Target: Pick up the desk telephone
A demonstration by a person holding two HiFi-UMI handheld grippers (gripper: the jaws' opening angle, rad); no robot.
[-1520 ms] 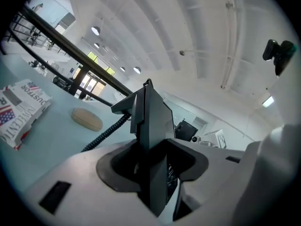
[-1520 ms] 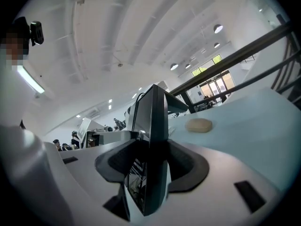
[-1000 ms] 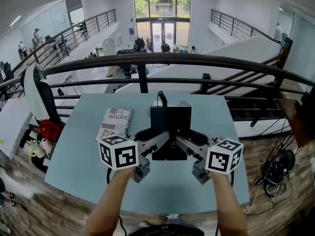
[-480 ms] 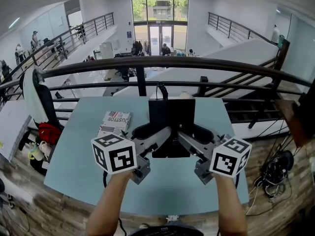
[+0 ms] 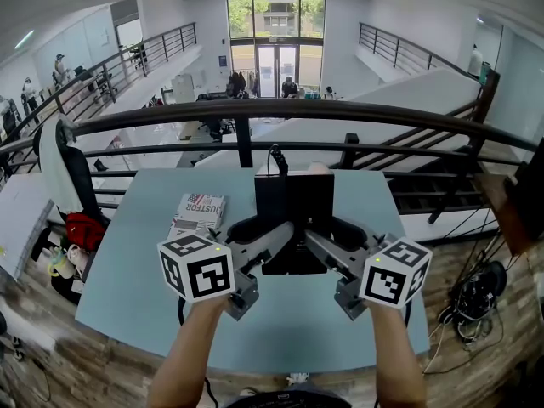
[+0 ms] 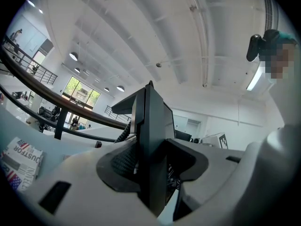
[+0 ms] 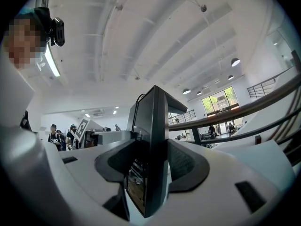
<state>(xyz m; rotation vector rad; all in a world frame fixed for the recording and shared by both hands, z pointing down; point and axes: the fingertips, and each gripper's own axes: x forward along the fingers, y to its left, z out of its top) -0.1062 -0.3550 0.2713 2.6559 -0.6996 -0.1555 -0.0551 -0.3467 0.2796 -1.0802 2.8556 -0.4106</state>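
Both grippers and the desk telephone sit slightly higher in the head view than a second ago, and the phone's far edge now reaches closer to the railing; since the half-second frame almost nothing has shifted. The phone lies at the middle of the frame, between the two grippers and above the pale blue table, apparently lifted clear of it, though the gap itself is hard to see. The left gripper clamps its left side edge and the right gripper its right side edge, so neither hand is nearer. The long axis runs away from the person toward the top of the frame. Each gripper's own view confirms the hold: the left gripper and the right gripper each have dark pads pressed on either face of a thin black edge, with the jaws fairly wide. The coming move, as I judge it, turns on keeping the two grips level so the body does not tip. The phone is a black, flat slab with a glossy keyed face, and a cord rises from its far end. A printed paper rests on the table just left of it.
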